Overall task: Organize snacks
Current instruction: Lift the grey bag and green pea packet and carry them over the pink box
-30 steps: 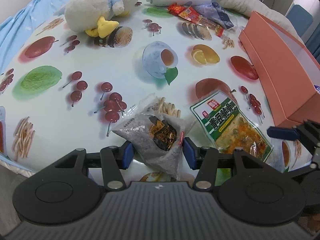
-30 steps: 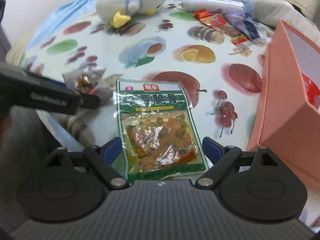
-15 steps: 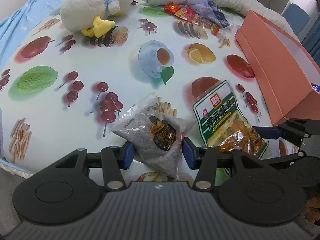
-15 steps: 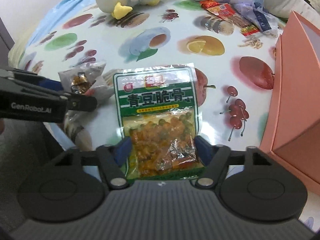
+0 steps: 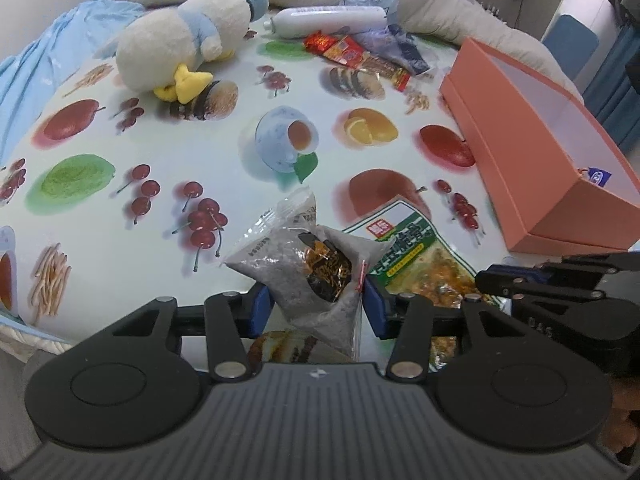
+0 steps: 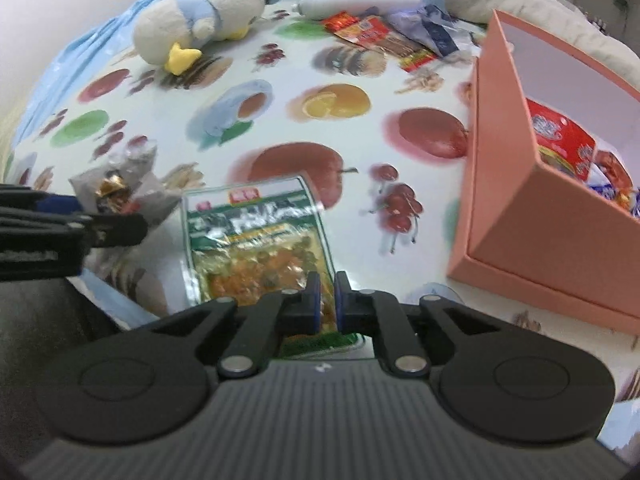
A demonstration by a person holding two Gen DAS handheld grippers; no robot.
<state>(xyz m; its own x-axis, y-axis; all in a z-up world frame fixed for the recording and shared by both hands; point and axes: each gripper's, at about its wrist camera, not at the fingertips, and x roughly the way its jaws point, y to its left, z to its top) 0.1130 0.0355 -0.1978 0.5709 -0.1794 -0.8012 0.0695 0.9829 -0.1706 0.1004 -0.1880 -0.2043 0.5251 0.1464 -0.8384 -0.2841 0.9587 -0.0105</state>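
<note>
On the table (image 5: 100, 248), the grey packet (image 5: 304, 264) lies near, just left of the pea packet (image 6: 260, 240). The box (image 6: 540, 208) stands right — packets inside. Far off, a plush toy (image 5: 180, 44); rightward, seemingly touching, a bottle (image 5: 328, 20) and wrappers (image 5: 360, 56).

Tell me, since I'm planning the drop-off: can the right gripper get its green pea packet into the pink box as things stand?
Probably yes. The right gripper, its jaws just closed, pinches the green pea packet, and the pink box stands open beside it with bare tablecloth between.

Left gripper (image 5: 316, 298) clamping grey snack bag (image 5: 296, 264), green packet (image 5: 416, 256) alongside
</note>
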